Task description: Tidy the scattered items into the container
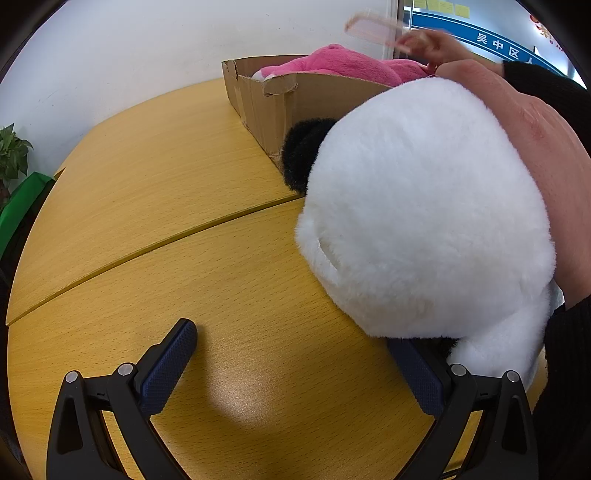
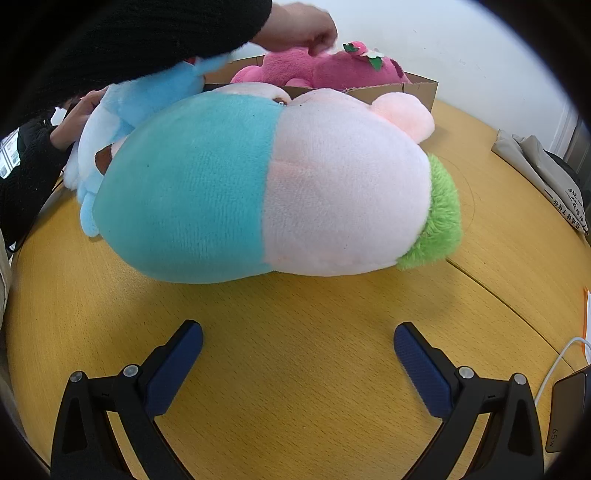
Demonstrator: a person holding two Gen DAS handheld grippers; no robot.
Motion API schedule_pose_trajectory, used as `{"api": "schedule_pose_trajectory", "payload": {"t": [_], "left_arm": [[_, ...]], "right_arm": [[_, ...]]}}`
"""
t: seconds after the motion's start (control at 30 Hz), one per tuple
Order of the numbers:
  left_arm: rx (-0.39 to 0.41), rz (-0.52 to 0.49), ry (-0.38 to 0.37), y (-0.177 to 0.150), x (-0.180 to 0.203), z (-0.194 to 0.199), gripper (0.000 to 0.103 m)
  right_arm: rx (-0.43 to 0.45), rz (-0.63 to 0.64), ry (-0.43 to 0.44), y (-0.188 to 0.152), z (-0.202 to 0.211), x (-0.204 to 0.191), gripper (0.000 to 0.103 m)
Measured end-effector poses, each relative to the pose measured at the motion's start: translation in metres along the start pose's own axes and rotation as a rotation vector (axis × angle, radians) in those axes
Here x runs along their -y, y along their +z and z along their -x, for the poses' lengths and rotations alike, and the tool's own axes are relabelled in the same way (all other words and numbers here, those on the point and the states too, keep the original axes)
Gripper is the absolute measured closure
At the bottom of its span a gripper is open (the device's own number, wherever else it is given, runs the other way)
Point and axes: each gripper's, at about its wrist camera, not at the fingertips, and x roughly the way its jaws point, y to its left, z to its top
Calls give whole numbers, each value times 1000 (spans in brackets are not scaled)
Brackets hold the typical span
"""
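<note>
A cardboard box (image 1: 291,103) stands at the back of the wooden table and holds a pink plush (image 1: 343,66); both show in the right wrist view, box (image 2: 417,88), pink plush (image 2: 325,68). A white and black plush (image 1: 424,214) lies close before my left gripper (image 1: 295,350), covering its right fingertip; the gripper is open and holds nothing. A teal, pale pink and green plush (image 2: 266,188) lies just ahead of my right gripper (image 2: 298,341), which is open and empty. A light blue plush (image 2: 129,110) lies behind it.
A person's bare hand (image 2: 299,29) touches the pink plush in the box, and a forearm (image 1: 535,147) rests on the white plush. A green plant (image 1: 13,155) stands far left. A folded grey cloth (image 2: 543,173), a white cable (image 2: 561,354) and a charger (image 2: 565,410) lie at the right.
</note>
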Motion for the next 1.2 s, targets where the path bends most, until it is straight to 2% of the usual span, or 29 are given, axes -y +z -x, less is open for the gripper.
{"api": "schedule_pose_trajectory", "payload": {"t": [1.2], "left_arm": [[0, 10, 8, 0, -1, 1, 0]], "right_arm": [[0, 0, 0, 0, 0, 0, 0]]}}
